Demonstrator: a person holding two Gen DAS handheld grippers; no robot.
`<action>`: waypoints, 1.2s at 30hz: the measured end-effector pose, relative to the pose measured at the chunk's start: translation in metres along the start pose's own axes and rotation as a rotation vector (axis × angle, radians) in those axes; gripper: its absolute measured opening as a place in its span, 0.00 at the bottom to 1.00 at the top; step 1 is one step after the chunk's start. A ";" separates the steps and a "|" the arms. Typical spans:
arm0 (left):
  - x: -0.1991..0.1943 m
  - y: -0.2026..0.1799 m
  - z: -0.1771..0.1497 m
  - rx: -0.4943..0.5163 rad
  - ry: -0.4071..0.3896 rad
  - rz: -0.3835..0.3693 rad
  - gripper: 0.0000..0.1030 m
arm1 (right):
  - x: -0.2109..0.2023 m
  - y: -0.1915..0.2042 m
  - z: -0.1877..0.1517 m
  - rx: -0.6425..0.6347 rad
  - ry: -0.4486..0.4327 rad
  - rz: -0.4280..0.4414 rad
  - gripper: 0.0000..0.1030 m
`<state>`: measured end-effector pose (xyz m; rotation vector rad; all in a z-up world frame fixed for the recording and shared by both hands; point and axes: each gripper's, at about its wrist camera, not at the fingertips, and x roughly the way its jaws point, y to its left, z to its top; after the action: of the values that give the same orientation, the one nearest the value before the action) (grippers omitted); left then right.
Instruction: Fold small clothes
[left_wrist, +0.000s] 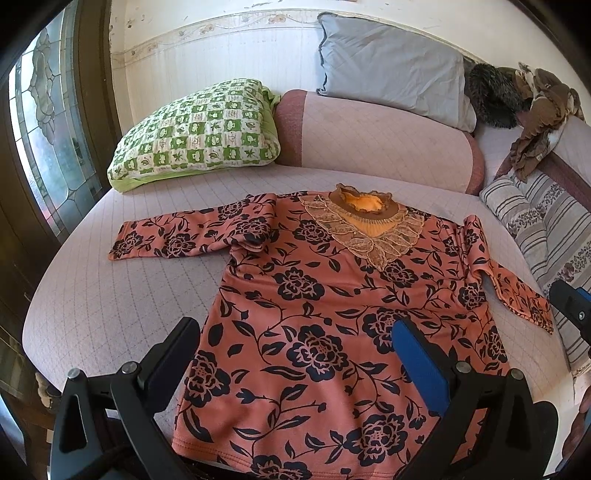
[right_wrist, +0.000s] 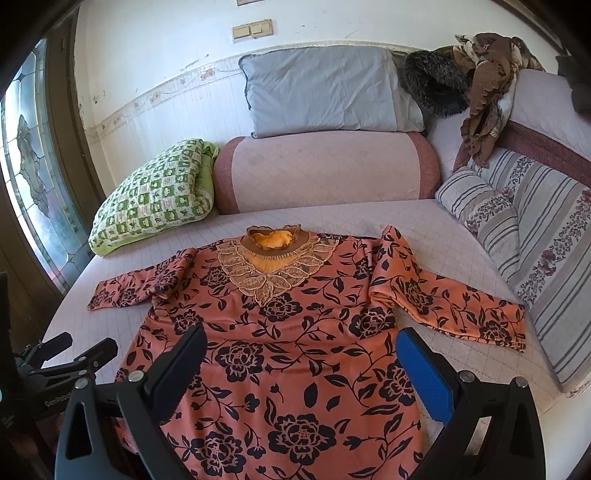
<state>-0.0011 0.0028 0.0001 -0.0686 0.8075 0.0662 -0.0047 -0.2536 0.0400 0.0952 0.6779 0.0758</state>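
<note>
Nearest the cameras, the left gripper (left_wrist: 295, 354) and the right gripper (right_wrist: 301, 360) are both hovering over the hem end of the top (left_wrist: 332, 332), each with its jaws spread wide and holding nothing. The top is lying face up and spread out on the quilted bed cover (left_wrist: 110, 295), its hem toward the person and its lace collar (left_wrist: 369, 229) pointing away. One sleeve (left_wrist: 177, 236) is stretching out flat to the left; the other sleeve (right_wrist: 443, 306) is angling out to the right toward the striped cushion (right_wrist: 535, 258), with a soft ridge of cloth bunching at its shoulder. Folding looks to be only starting, so the sensible first move is probably bringing the sleeves in across the chest: each gripper should be taking a cuff, pinching only the sleeve and not the cover beneath, then carrying it low and laying it flat so the shoulder ridge is smoothed rather than trapped. Keeping both folds even about the collar should be giving a tidy shape. Farther back, a green checked pillow (left_wrist: 195, 133), a pink bolster (left_wrist: 369, 136) and a grey pillow (left_wrist: 391, 70) are resting against the wall.
</note>
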 end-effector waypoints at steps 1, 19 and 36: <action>0.000 0.000 0.000 0.000 0.000 0.000 1.00 | 0.000 0.000 0.000 -0.001 0.000 0.000 1.00; 0.002 -0.002 -0.001 0.001 -0.003 -0.006 1.00 | -0.001 0.000 0.000 0.000 -0.004 -0.005 1.00; 0.005 -0.006 0.000 0.004 -0.017 -0.023 1.00 | 0.002 0.003 0.002 -0.012 -0.005 -0.004 1.00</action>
<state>0.0027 -0.0033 -0.0034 -0.0735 0.7899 0.0430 -0.0022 -0.2503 0.0411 0.0828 0.6724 0.0754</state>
